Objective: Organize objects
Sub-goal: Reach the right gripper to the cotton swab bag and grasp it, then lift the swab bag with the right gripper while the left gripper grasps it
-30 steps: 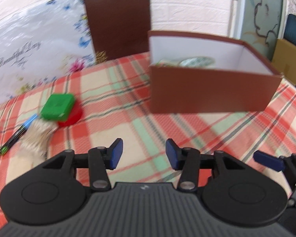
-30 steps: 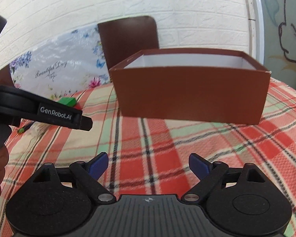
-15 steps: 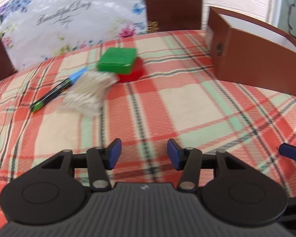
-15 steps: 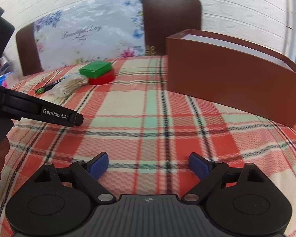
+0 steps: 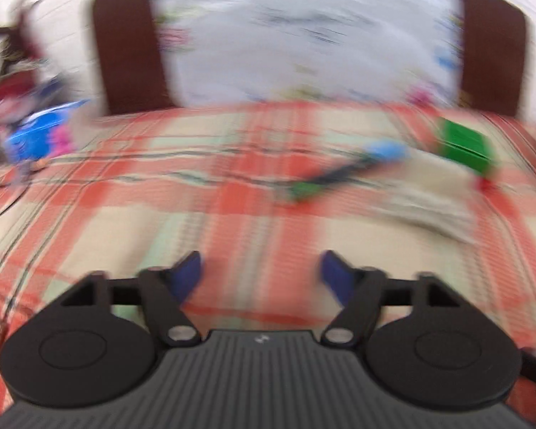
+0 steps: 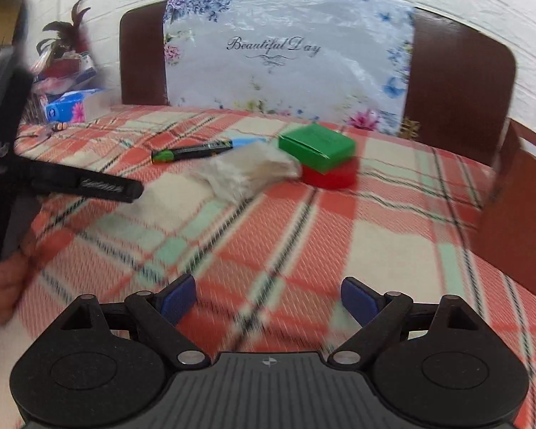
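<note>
On the plaid tablecloth lie a green box (image 6: 318,144) on top of a red round tin (image 6: 330,175), a clear bag of pale sticks (image 6: 248,175) and a black marker with a blue cap (image 6: 200,150). The same things show blurred in the left wrist view: the green box (image 5: 464,144), the marker (image 5: 343,171) and the bag (image 5: 432,211). My left gripper (image 5: 261,277) is open and empty above the cloth, and its arm (image 6: 78,182) shows in the right wrist view. My right gripper (image 6: 268,300) is open and empty. The brown box (image 6: 518,193) is at the right edge.
Two brown chair backs (image 6: 457,93) with a floral "Beautiful Day" bag (image 6: 275,60) stand behind the table. A blue tissue pack (image 6: 69,107) and clutter sit at the far left. The left wrist view is motion-blurred.
Both grippers have swung left: the brown box has slid to the right edge or out of view, and the small objects now sit further right. The left jaws have opened wider.
</note>
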